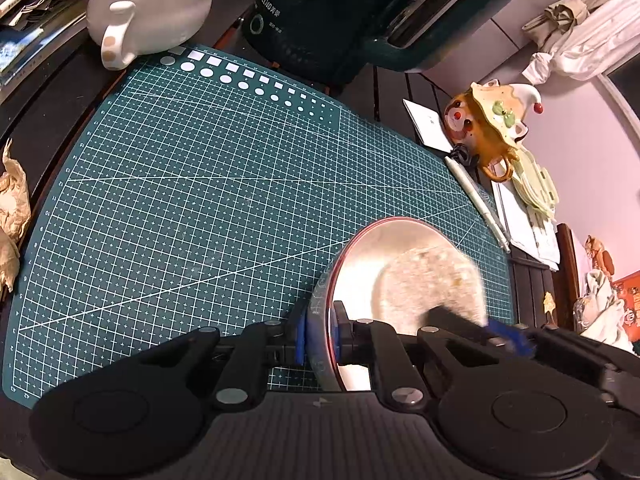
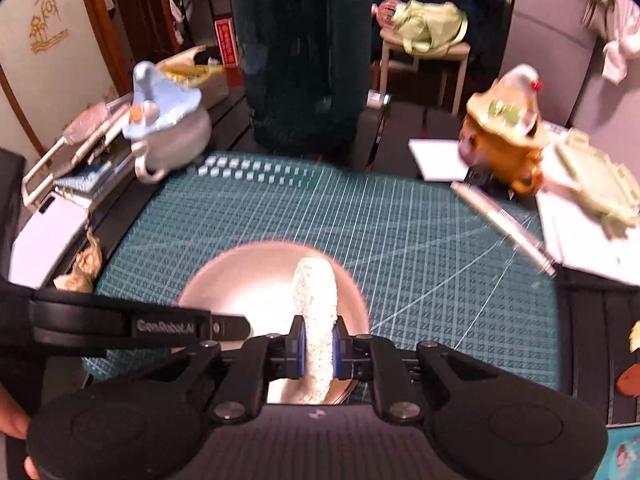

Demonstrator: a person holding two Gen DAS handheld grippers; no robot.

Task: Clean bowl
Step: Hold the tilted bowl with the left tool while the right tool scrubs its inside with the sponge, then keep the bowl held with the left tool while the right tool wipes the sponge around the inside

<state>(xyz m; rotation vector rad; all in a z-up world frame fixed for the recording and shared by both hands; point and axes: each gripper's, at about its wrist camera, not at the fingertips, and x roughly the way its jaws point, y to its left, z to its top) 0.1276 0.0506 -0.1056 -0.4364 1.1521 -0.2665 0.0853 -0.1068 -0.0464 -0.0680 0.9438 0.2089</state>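
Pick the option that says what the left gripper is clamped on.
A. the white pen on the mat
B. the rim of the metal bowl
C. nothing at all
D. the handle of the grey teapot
B: in the left wrist view the left gripper has its blue pads closed on either side of the metal bowl's red-edged rim, while the right gripper holds a pale sponge inside it.

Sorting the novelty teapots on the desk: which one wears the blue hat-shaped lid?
The grey teapot with the spotted white handle, at the cutting mat's far left corner. The other, the orange teapot on the right, has a cream-yellow lid.
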